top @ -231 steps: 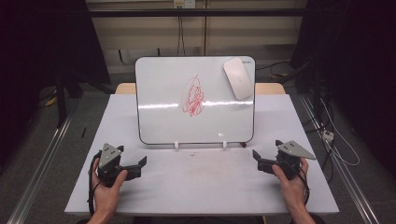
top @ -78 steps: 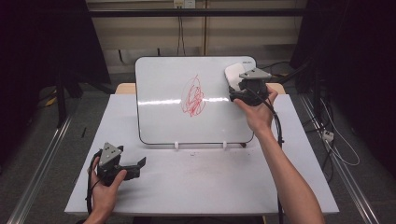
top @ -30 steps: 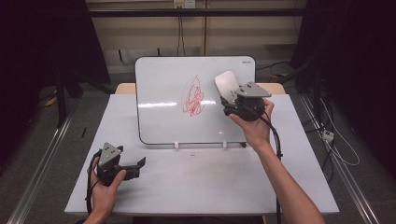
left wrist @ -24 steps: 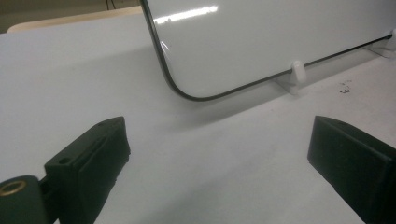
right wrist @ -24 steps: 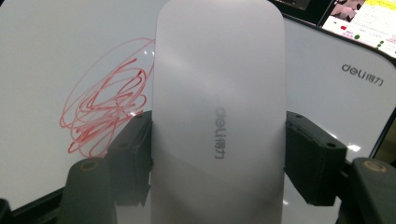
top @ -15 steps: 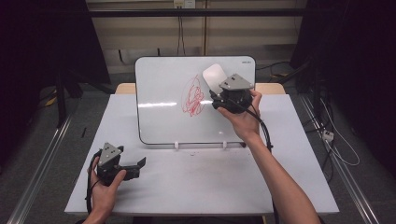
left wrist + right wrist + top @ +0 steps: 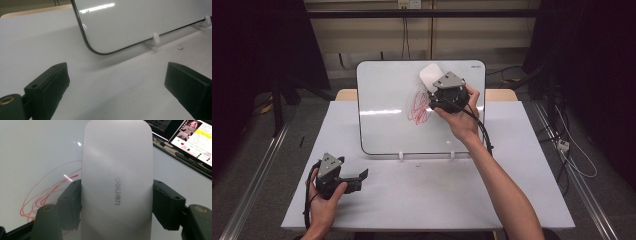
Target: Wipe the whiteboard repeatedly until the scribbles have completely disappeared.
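A whiteboard (image 7: 387,100) stands tilted on small white feet at the back of the table, with a red scribble (image 7: 418,106) near its middle. My right gripper (image 7: 437,90) is shut on a white eraser (image 7: 430,76), held against the board just above and right of the scribble. In the right gripper view the eraser (image 7: 116,182) is clamped between both jaws, with the scribble (image 7: 47,192) to its left. My left gripper (image 7: 359,176) rests on the table near the front left, open with nothing between its jaws; its view shows the board's lower corner (image 7: 100,50).
The white table (image 7: 522,150) has free room in front of the board and to its right. A cable (image 7: 482,135) trails from the right gripper along the forearm. Dark floor and metal rails (image 7: 257,170) flank the table.
My right gripper reached from the front right to the eraser at the board's top right, shut on it, and carried it left toward the scribble. The left gripper stayed put.
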A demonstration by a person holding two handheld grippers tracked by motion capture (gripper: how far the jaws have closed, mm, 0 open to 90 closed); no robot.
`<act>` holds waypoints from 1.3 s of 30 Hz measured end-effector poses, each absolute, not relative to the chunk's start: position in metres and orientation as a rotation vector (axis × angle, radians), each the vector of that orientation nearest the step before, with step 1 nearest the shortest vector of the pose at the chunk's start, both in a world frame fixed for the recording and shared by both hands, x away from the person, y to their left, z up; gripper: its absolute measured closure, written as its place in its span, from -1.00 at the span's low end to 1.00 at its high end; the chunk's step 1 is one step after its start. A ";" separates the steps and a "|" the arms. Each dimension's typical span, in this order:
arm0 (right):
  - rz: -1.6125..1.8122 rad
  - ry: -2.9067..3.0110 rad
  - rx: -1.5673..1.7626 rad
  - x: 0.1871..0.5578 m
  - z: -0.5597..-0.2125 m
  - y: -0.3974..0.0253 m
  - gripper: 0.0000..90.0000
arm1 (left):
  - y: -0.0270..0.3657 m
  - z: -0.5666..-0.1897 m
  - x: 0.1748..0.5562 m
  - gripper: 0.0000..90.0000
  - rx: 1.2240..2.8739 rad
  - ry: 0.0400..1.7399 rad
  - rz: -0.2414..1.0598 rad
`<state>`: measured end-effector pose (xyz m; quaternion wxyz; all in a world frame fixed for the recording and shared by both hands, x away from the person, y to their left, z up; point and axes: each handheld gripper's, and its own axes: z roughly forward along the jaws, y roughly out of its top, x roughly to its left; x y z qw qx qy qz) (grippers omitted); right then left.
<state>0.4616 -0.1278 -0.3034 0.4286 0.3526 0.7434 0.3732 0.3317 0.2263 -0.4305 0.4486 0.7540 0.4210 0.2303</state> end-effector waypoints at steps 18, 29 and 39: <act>0.831 1.846 0.896 0.478 -0.313 -0.117 -0.30 | 0.228 -0.430 0.332 -0.88 1.858 1.044 0.572; 0.823 1.866 0.900 0.477 -0.310 -0.117 -0.32 | 0.229 -0.430 0.332 -0.88 1.859 1.044 0.576; 0.810 1.853 0.891 0.476 -0.312 -0.115 -0.30 | 0.228 -0.430 0.332 -0.88 1.862 1.045 0.572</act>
